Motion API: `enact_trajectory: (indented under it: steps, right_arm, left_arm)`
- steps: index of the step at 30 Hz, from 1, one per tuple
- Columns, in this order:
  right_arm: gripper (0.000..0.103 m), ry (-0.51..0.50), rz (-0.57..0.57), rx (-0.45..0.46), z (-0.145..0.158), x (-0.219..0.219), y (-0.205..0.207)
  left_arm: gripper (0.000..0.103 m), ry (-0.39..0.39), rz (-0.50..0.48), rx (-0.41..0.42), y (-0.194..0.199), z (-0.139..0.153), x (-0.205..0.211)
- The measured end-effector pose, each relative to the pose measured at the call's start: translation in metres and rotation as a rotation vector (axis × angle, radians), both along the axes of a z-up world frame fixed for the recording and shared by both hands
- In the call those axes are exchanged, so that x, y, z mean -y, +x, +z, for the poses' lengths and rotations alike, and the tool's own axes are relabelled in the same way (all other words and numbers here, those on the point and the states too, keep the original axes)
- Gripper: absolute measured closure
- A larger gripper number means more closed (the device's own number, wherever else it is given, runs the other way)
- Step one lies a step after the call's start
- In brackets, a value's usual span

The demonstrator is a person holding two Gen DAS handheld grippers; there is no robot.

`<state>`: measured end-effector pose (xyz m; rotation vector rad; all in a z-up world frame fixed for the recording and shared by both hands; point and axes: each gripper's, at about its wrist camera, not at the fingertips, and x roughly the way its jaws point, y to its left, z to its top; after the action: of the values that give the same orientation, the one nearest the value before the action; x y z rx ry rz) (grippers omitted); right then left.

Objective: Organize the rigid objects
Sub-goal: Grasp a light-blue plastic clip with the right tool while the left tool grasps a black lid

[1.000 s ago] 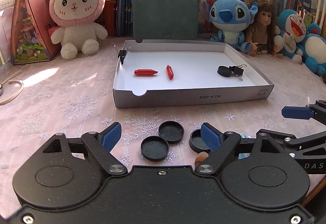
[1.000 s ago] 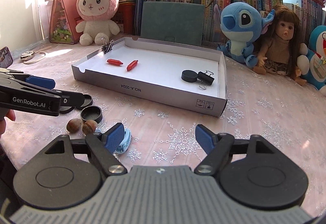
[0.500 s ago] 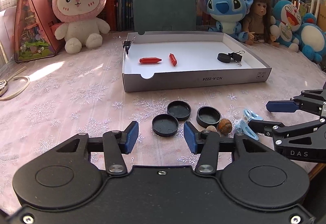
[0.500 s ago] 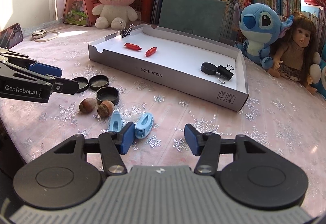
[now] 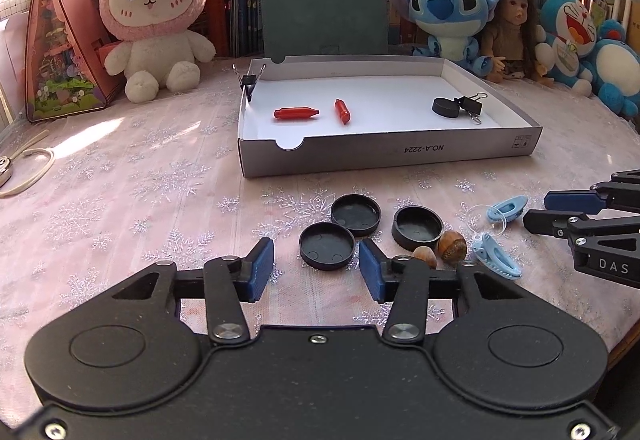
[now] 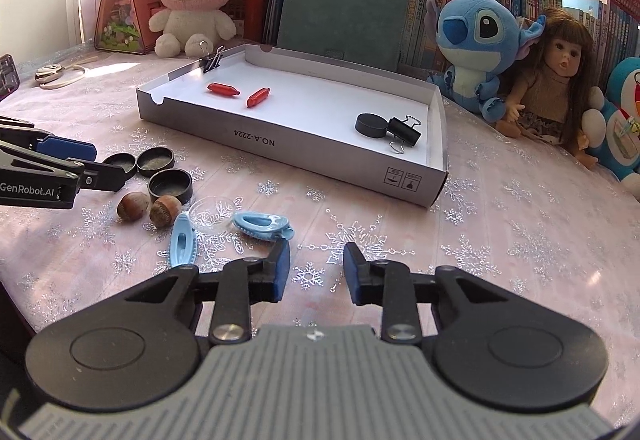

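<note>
Both grippers hover empty over loose items in front of the box.

The left gripper [image 5: 316, 272] is part-open and holds nothing; the nearest black cap [image 5: 327, 251] lies flat just ahead, between its fingertips, so the left hand looks better placed for caps. The right gripper [image 6: 316, 272] is narrowly open and also empty; the nearer blue clip [image 6: 262, 225] lies just ahead to its left, long axis running crosswise, so I judge a slight leftward shift is needed. Outside the box [image 5: 400, 154]: three black caps, two hazelnuts [image 6: 165, 211], two blue clips, one clear disc [image 6: 212, 214]. Inside, farther ahead: two red capsules [image 5: 297, 112], one black cap, one loose binder clip [image 5: 469, 105], plus another clipped to the rim.
</note>
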<state>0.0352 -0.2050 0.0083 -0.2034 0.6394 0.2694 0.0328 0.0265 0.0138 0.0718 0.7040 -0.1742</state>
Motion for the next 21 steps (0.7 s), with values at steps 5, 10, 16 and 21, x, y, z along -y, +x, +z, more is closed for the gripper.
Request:
enact_trajectory:
  steps: [5,10,16,21]
  right_arm:
    - [0.064,0.032,0.001,-0.009,0.000,-0.006,-0.002]
    - [0.064,0.099,-0.019,-0.020,0.000,-0.013,-0.001]
    - [0.051,0.123,-0.050,0.002,0.000,-0.024,0.000]
    - [0.048,0.131,-0.078,0.013,-0.001,-0.029,0.003]
  left_arm:
    - [0.058,0.021,-0.007,0.014,0.001,-0.003,0.006]
    - [0.067,0.017,-0.012,0.008,0.003,-0.003,0.006]
    - [0.068,0.026,-0.024,0.015,0.002,-0.003,0.006]
    - [0.067,0.036,-0.029,0.026,0.000,-0.004,0.007]
